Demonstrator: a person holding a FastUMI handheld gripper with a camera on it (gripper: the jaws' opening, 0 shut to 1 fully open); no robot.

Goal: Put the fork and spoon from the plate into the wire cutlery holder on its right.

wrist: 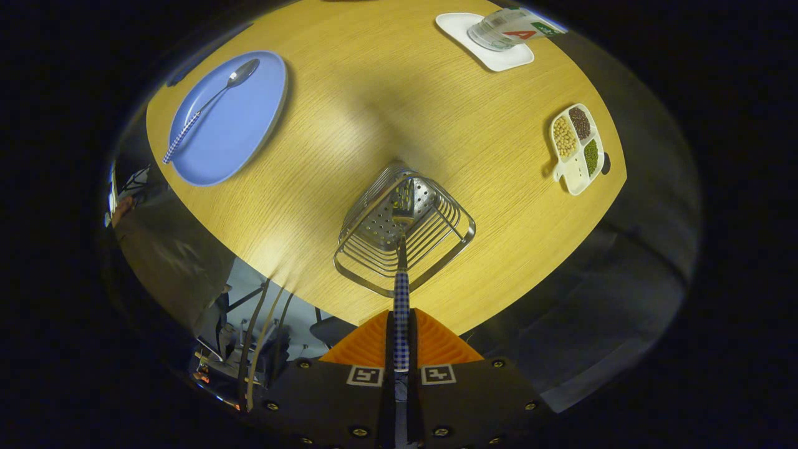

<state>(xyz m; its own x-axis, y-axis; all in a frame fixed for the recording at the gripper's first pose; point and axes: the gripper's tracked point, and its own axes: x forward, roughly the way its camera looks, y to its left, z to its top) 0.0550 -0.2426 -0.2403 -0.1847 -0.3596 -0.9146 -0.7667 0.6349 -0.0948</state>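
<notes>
My gripper is shut on the checked handle of the fork. The fork points straight ahead from between the fingers, its metal head down inside the wire cutlery holder. The holder stands on the wooden table just beyond the fingers, seen from above, with a perforated metal floor. Far off to the left lies the blue plate. On it rests the spoon, bowl toward the far side, checked handle toward the near rim.
A white divided dish of beans and seeds sits to the right of the holder. At the far right a glass stands on a white tray. The round table's near edge runs just under the holder.
</notes>
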